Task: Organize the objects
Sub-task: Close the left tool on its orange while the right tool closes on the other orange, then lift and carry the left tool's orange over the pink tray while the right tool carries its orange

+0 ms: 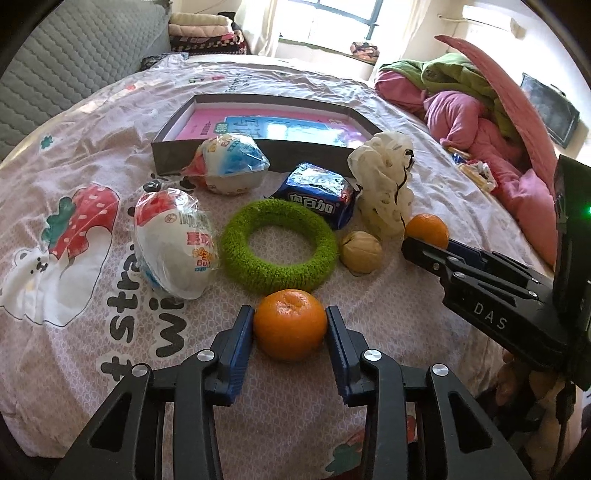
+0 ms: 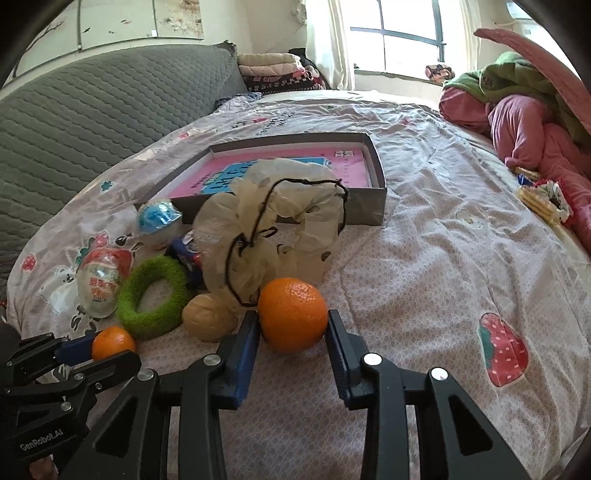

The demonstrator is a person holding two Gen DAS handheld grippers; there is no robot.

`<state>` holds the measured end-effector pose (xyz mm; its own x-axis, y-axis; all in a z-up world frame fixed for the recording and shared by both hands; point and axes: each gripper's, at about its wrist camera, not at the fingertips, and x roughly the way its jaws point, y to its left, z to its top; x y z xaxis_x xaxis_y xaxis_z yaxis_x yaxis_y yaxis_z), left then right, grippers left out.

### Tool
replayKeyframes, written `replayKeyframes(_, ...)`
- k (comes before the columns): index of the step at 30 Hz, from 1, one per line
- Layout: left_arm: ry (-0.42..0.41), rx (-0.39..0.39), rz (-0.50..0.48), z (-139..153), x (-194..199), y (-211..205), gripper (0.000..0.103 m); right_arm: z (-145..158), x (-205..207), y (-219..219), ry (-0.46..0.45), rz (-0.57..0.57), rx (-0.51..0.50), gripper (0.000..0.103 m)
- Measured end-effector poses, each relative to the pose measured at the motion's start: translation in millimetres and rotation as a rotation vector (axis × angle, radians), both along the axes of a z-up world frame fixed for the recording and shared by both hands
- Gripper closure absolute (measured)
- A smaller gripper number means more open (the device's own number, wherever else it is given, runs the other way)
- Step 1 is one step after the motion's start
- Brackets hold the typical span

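On the bed, my left gripper [image 1: 290, 312] is shut on an orange [image 1: 290, 330] just in front of a green knitted ring [image 1: 279, 245]. The right wrist view shows that same left gripper [image 2: 112, 349] low on the left. My right gripper [image 2: 292, 317] is shut on a second orange [image 2: 293, 314], beside a tan walnut [image 2: 207, 317] and a cream scrunchie [image 2: 266, 229]. Both oranges seem to rest on the sheet. Two wrapped egg toys [image 1: 171, 243] [image 1: 229, 164] and a blue snack pack [image 1: 317, 194] lie before a shallow grey box [image 1: 170, 158] holding a pink book.
A heap of pink and green bedding [image 1: 480, 122] fills the right side, with small snack packets [image 1: 476, 173] at its foot. A grey quilted cushion [image 1: 74, 62] stands at the left, and folded blankets [image 1: 207, 33] are stacked behind it by the window.
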<state>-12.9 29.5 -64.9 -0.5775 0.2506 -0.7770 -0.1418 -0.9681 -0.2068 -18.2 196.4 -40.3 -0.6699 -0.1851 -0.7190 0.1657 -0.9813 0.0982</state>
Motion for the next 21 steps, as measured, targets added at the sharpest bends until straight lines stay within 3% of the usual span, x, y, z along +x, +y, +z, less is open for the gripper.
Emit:
replayKeyframes(13, 0.021, 0.023, -0.017, 6.8, 6.4, -2.3, 0.064, 17.5, 13.2, 3.8, 0.077, 0.004, -0.060, 0.066)
replayKeyframes(21, 0.107, -0.002, -0.031, 24.5, 11.0, 1.1, 0.064, 28.0, 17.4, 4.2, 0.129, 0.009, -0.070, 0.066)
